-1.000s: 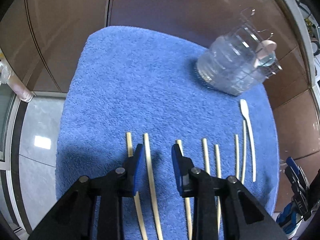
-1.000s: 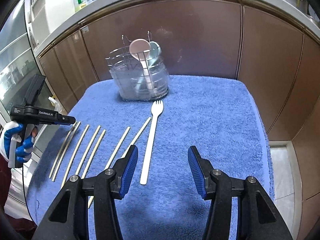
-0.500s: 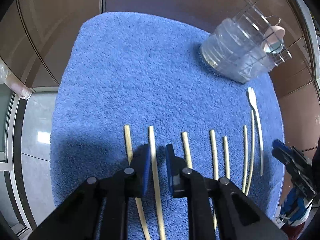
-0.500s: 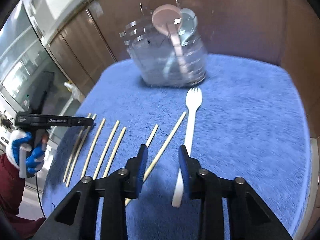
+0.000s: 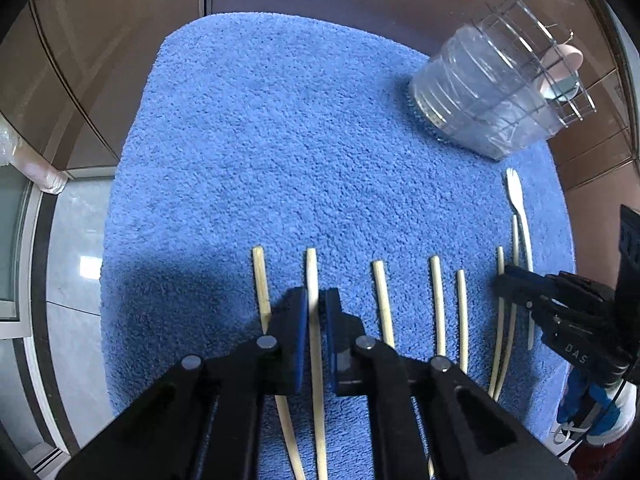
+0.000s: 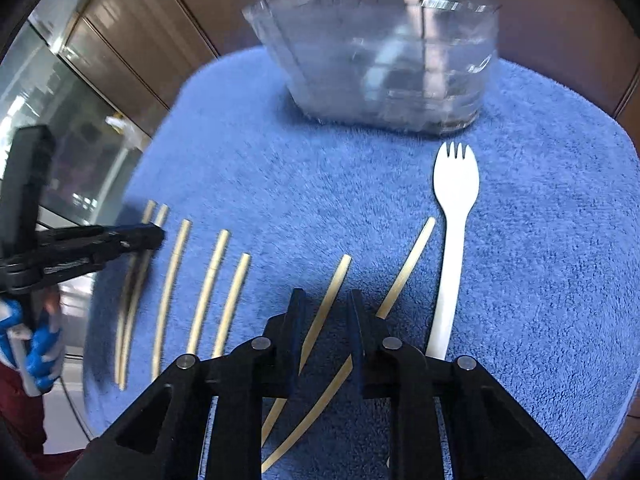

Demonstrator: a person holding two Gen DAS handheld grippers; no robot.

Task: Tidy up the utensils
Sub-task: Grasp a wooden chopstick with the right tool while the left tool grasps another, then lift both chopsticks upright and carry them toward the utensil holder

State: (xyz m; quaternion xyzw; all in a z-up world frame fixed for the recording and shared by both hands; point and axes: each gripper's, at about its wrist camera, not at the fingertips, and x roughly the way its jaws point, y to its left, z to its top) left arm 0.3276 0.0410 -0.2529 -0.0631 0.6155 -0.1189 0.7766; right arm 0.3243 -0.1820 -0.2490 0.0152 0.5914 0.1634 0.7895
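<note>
The left gripper (image 5: pixel 317 300) had its blue pads drawn close on either side of one chopstick (image 5: pixel 313 276) on the blue towel (image 5: pixel 280 140); whether they actually pinched it could not be told. The right gripper (image 6: pixel 323 308) stood narrowly open around another chopstick (image 6: pixel 332 292), with a gap visible at each pad. A white spork (image 6: pixel 454 216) lay just beside it, its handle end hidden behind the gripper. The clear utensil holder (image 6: pixel 384 52) behind was blurred and cut off at the top, its contents hard to make out.
</note>
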